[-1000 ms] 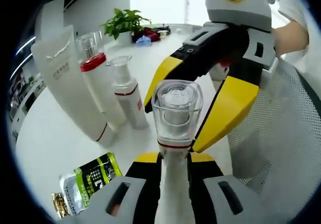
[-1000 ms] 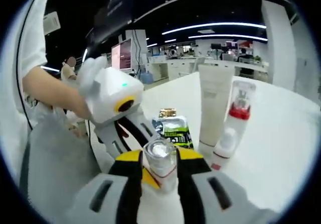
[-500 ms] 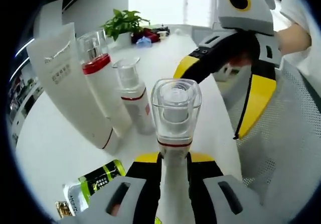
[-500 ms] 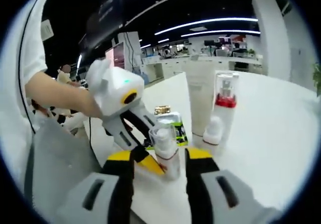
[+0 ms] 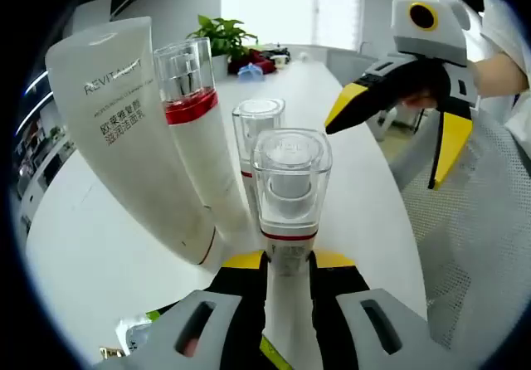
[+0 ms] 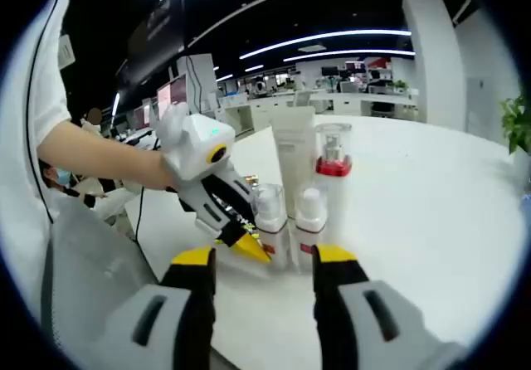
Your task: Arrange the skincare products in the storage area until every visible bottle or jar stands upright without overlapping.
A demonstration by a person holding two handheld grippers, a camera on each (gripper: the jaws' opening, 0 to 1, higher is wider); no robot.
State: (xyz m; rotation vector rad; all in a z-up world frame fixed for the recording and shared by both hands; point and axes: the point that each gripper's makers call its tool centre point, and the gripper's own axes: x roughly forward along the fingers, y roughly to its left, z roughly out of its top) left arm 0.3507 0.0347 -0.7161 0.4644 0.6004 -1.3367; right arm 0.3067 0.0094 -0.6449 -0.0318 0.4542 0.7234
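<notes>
My left gripper (image 5: 288,260) is shut on a white pump bottle (image 5: 290,179) with a clear cap and a red ring, held upright. Close behind it stand a second small clear-capped bottle (image 5: 259,125), a tall bottle with a red band (image 5: 195,138) and a white tube (image 5: 116,121). In the right gripper view the same row shows: held bottle (image 6: 270,216), small bottle (image 6: 311,216), tall bottle (image 6: 332,171), tube (image 6: 294,150). There the left gripper (image 6: 259,241) comes in from the left in a hand. My right gripper (image 6: 265,255) is open with nothing between its fingers; it hangs apart from the bottles (image 5: 390,142).
A green and black sachet (image 5: 137,333) lies flat on the white table (image 5: 91,245) beside my left gripper. A potted plant (image 5: 222,34) and small items sit at the far end. A grey mesh chair (image 5: 473,245) stands off the table's edge.
The right gripper has drawn back from the held bottle and stands open. The left gripper has carried the bottle closer to the other bottles, now right beside the small one.
</notes>
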